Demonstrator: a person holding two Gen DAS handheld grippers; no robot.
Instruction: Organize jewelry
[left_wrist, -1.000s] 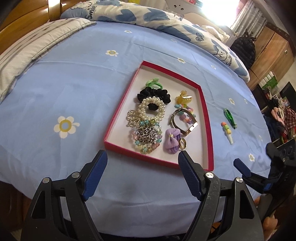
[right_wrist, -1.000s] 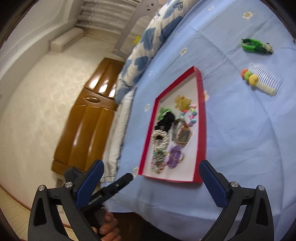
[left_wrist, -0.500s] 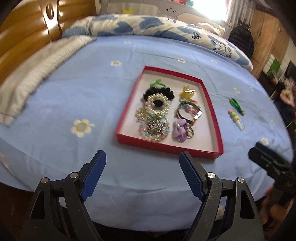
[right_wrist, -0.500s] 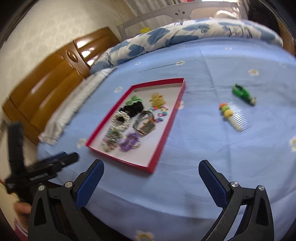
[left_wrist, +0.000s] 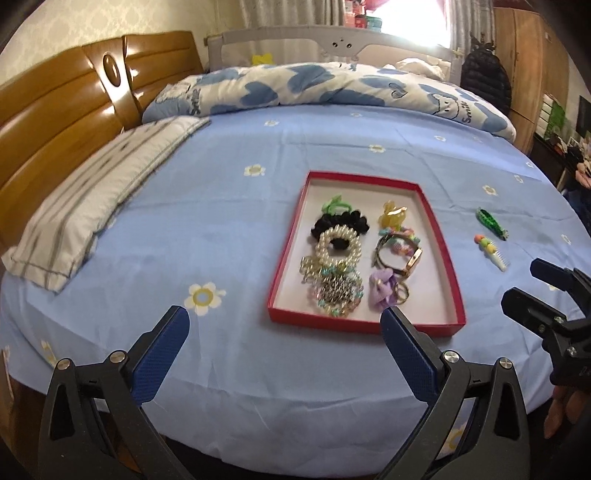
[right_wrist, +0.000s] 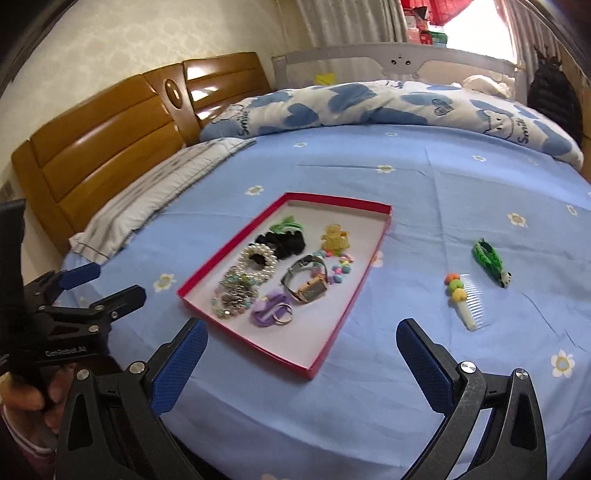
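1. The bed sheet (left_wrist: 236, 229) is light blue, dotted with white daisies with yellow centres.
2. The tray (left_wrist: 445, 258) has red walls and a white floor.
3. In the tray: a black scrunchie (left_wrist: 340, 221), a white pearl bracelet (left_wrist: 338, 245), a green hair tie (left_wrist: 332, 203), a yellow clip (left_wrist: 393, 216), a purple bow (left_wrist: 382, 290) and a gold-toned watch (right_wrist: 310, 286).
4. Right of the tray lie a green clip (right_wrist: 487, 260) and a white comb (right_wrist: 471, 301) topped with orange, green and yellow balls.
5. The duvet (left_wrist: 332, 86) at the far side is white with blue hearts.
6. The pillow (left_wrist: 96, 199) at left is white with grey stripes.
7. The headboard (left_wrist: 59, 122) is glossy orange-brown wood.
8. Each claw, left (left_wrist: 284, 334) and right (right_wrist: 301, 349), has black arms and blue pads.
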